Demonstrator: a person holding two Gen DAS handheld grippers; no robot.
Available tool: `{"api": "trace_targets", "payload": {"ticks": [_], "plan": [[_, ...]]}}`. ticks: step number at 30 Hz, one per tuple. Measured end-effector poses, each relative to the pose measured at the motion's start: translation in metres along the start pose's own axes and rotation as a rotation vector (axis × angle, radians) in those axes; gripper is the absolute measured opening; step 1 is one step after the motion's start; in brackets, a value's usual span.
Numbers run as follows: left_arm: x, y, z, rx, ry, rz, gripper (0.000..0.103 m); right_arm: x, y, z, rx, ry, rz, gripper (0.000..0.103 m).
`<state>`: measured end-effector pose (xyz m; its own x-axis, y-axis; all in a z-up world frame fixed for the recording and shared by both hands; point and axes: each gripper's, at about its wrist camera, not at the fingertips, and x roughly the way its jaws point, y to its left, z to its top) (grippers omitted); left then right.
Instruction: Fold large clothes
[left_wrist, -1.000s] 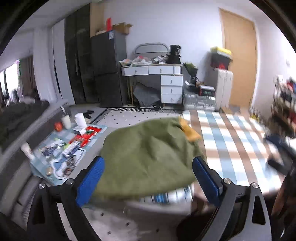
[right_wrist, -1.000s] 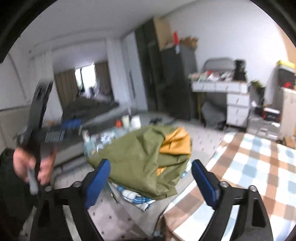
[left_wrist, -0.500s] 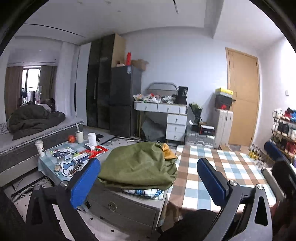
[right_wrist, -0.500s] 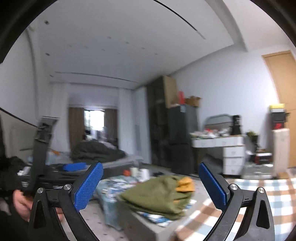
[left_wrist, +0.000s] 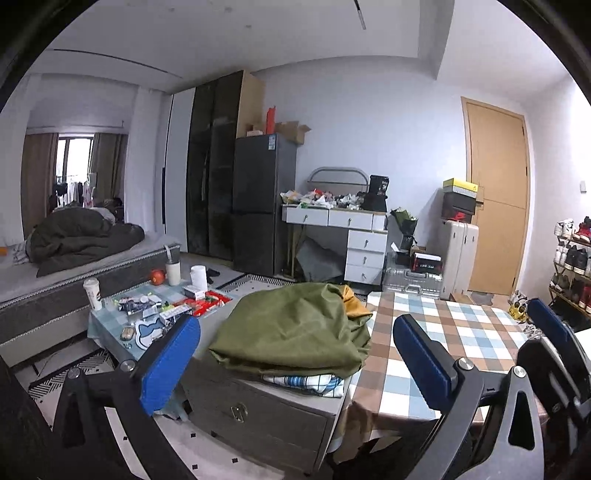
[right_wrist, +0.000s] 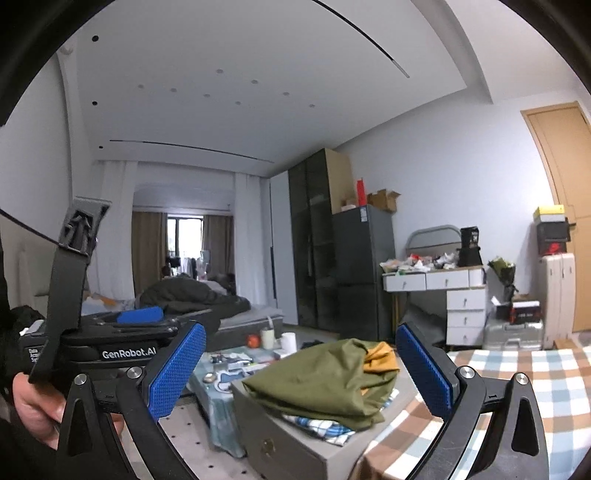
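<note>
An olive green garment (left_wrist: 295, 332) with an orange lining (left_wrist: 354, 302) lies folded in a heap on a grey cabinet (left_wrist: 258, 410). A blue plaid cloth (left_wrist: 310, 382) lies under it. My left gripper (left_wrist: 295, 360) is open and empty, a way back from the heap. My right gripper (right_wrist: 301, 369) is open too, with the garment (right_wrist: 325, 380) lying well beyond its fingers. In the right wrist view a hand (right_wrist: 33, 402) holds the left gripper (right_wrist: 140, 317) at the left. In the left wrist view, a blue pad (left_wrist: 546, 325) of the right gripper shows at the right edge.
A table with a checked cloth (left_wrist: 461, 332) adjoins the cabinet on the right. A low table (left_wrist: 147, 306) with cups and packets stands left of it, with a bed (left_wrist: 74, 258) behind. A desk (left_wrist: 343, 229), a fridge (left_wrist: 262, 199) and a shoe rack (left_wrist: 572, 266) line the far side.
Both grippers have drawn back from the green garment and tilted up toward level. The heap now looks smaller and farther off, and more of the room and ceiling shows.
</note>
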<state>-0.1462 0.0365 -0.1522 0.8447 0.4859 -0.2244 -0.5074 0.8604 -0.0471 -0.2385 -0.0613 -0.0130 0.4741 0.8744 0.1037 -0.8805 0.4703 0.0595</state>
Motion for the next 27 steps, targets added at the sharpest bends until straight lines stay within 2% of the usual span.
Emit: {"api": "trace_targets", "payload": {"ticks": [11,18,27], "plan": [[-0.009,0.000,-0.004,0.016,-0.017,0.035,0.102,0.003,0.006,-0.003,0.021,0.026,-0.048,0.103],[-0.008,-0.002,-0.005,0.022,-0.005,0.018,0.102,0.004,0.006,-0.003,0.016,0.042,-0.064,0.103],[-0.011,-0.004,-0.008,0.035,0.003,0.006,0.102,0.004,-0.003,-0.006,0.079,0.063,-0.106,0.103]]}}
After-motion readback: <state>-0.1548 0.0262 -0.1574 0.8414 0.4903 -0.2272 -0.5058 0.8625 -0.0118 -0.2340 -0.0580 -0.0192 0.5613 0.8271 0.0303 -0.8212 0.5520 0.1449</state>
